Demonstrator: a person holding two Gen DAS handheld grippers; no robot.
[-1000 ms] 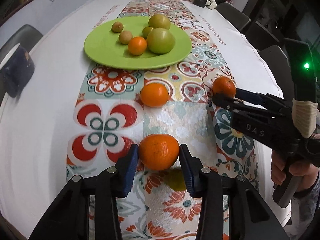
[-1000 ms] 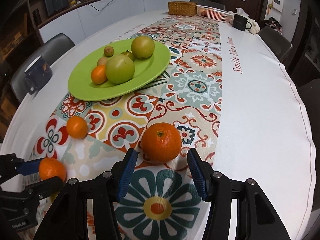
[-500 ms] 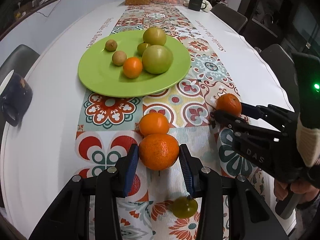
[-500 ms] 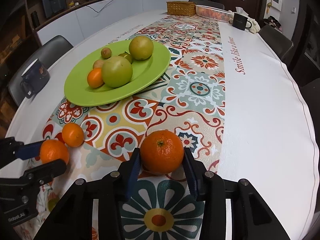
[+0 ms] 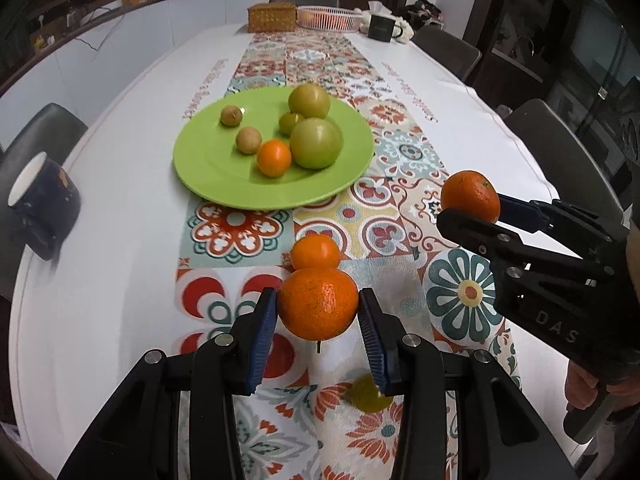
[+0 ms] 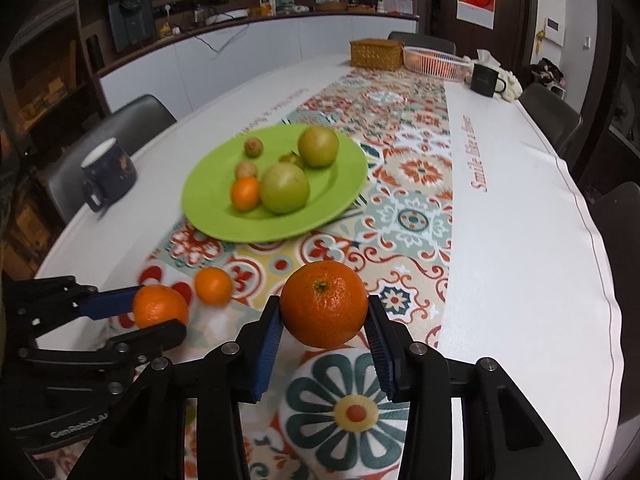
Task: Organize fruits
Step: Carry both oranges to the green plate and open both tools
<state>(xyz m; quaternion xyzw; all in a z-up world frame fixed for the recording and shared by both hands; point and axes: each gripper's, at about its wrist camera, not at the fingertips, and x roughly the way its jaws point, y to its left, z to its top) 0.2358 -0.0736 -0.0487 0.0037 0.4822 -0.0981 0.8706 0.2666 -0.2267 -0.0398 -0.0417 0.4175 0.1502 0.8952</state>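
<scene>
Dimpled round orange (image 5: 318,305) clenched in left gripper (image 5: 318,320) jaws, second orange (image 6: 323,304) in right gripper (image 6: 323,320) jaws, glossy green plate (image 5: 208,168) beyond.

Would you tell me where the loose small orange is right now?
The small orange lies on the patterned runner, just beyond the orange in the left gripper and short of the green plate.

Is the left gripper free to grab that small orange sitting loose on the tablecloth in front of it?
Probably not yet. The left gripper is shut on a large orange, which sits between its pads and the small orange just beyond.
</scene>
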